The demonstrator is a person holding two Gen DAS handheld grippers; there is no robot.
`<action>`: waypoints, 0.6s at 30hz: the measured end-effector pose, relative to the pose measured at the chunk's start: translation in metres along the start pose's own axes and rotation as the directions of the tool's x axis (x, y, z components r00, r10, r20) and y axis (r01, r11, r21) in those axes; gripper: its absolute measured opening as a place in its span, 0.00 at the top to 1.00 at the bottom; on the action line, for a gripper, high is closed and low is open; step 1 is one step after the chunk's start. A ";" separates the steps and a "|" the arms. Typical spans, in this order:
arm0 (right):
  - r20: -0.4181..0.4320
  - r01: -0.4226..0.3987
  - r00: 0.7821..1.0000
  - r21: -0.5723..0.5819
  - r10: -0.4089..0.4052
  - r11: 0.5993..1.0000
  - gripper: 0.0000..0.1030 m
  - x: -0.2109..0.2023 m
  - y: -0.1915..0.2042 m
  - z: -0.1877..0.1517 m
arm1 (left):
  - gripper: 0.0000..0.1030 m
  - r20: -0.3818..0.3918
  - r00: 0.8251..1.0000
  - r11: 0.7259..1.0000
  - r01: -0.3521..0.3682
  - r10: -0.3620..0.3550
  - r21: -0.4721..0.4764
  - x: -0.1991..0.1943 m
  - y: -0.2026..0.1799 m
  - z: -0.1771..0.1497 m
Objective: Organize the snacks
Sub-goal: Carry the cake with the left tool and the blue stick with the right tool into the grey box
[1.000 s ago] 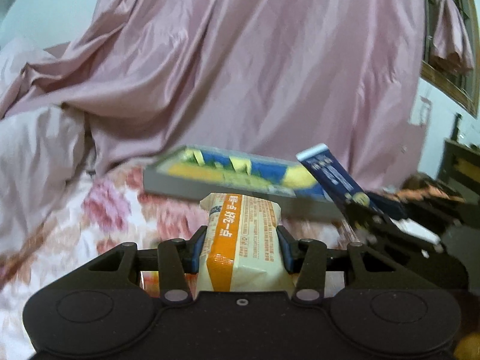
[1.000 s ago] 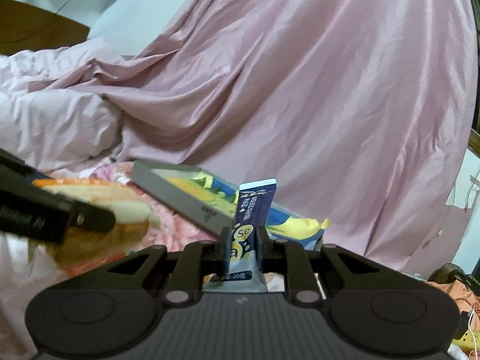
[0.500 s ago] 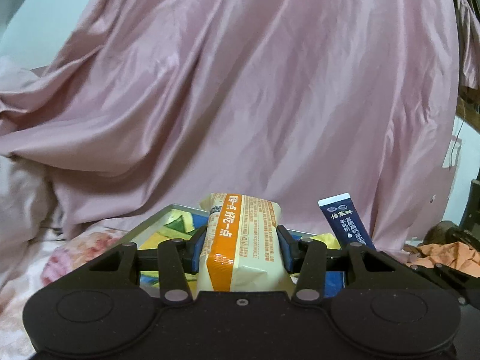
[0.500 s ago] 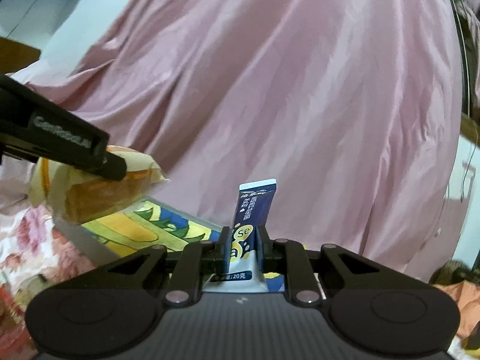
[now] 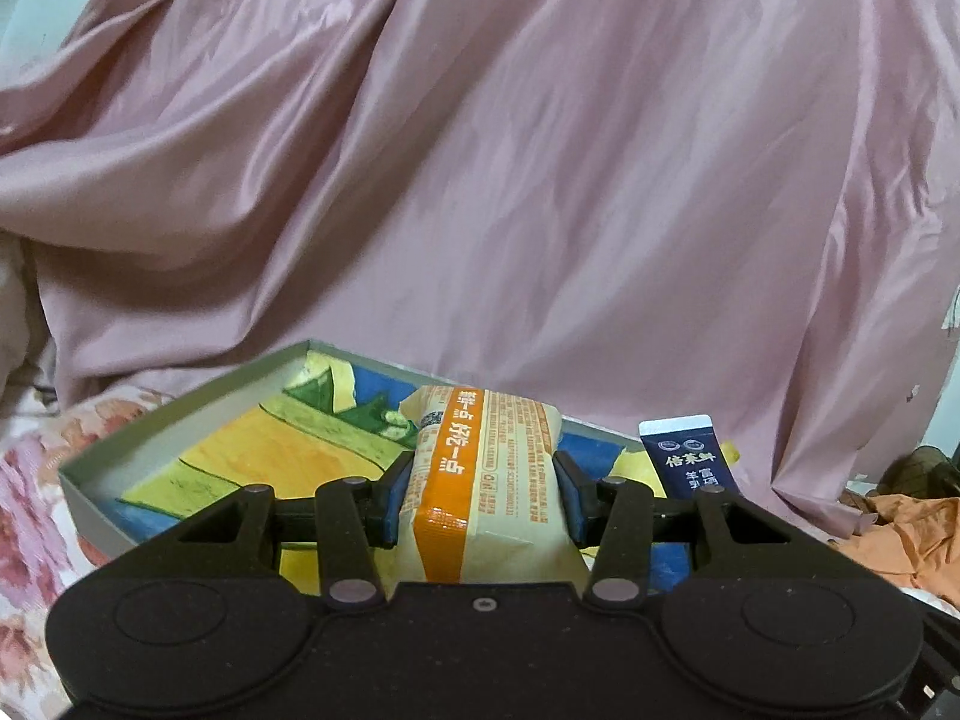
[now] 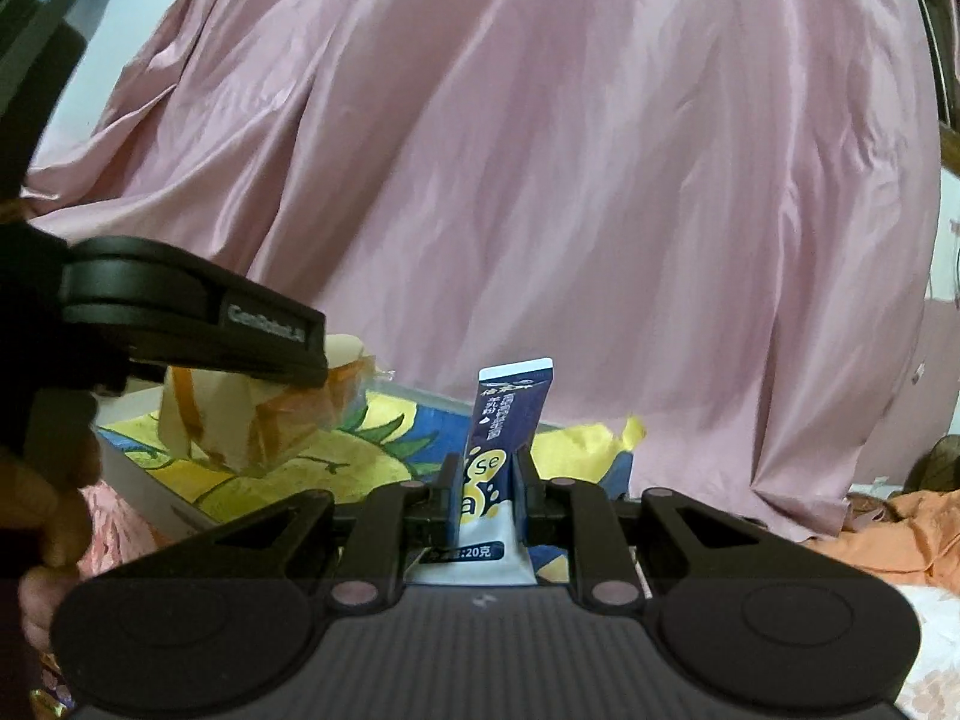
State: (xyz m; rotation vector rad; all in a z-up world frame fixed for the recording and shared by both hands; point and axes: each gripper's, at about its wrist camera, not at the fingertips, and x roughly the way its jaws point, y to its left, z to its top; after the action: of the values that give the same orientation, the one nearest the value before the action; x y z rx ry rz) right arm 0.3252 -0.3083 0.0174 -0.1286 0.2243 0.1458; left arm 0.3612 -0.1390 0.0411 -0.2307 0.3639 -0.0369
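Note:
My left gripper [image 5: 483, 483] is shut on a cream and orange snack pack [image 5: 489, 474], held above a shallow grey box [image 5: 180, 414] with a yellow, blue and green lining. My right gripper [image 6: 485, 489] is shut on a dark blue sachet [image 6: 507, 420], held upright over the box's right part [image 6: 384, 450]. In the right wrist view the left gripper [image 6: 198, 312] and its snack pack [image 6: 264, 420] hang over the box at the left. The sachet's top [image 5: 687, 459] shows right of the snack pack in the left wrist view.
A large pink satin sheet [image 5: 540, 180] rises behind the box. A floral bedspread [image 5: 36, 480] lies under and left of the box. Orange cloth [image 5: 900, 534] lies at the far right, also in the right wrist view [image 6: 900, 528].
Both grippers have moved forward with their packs, from short of the box to above its open inside. The box now fills more of both views. Both grips are unchanged.

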 end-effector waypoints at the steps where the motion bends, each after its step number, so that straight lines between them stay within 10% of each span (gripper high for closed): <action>1: -0.005 -0.004 1.000 0.005 0.004 1.000 0.82 0.001 -0.001 0.000 | 0.52 -0.006 1.000 1.000 -0.001 0.001 0.000 0.002 -0.001 -0.002; 18: -0.060 -0.044 0.997 0.089 0.049 0.995 0.81 0.010 -0.013 -0.003 | 0.52 -0.067 0.997 1.000 -0.023 0.024 0.011 0.013 -0.008 -0.018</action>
State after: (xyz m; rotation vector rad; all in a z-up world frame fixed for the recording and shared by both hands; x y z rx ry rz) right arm 0.3360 -0.3201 0.0134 -0.0404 0.2954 0.1784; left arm 0.3674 -0.1513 0.0218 -0.2155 0.4327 -0.0235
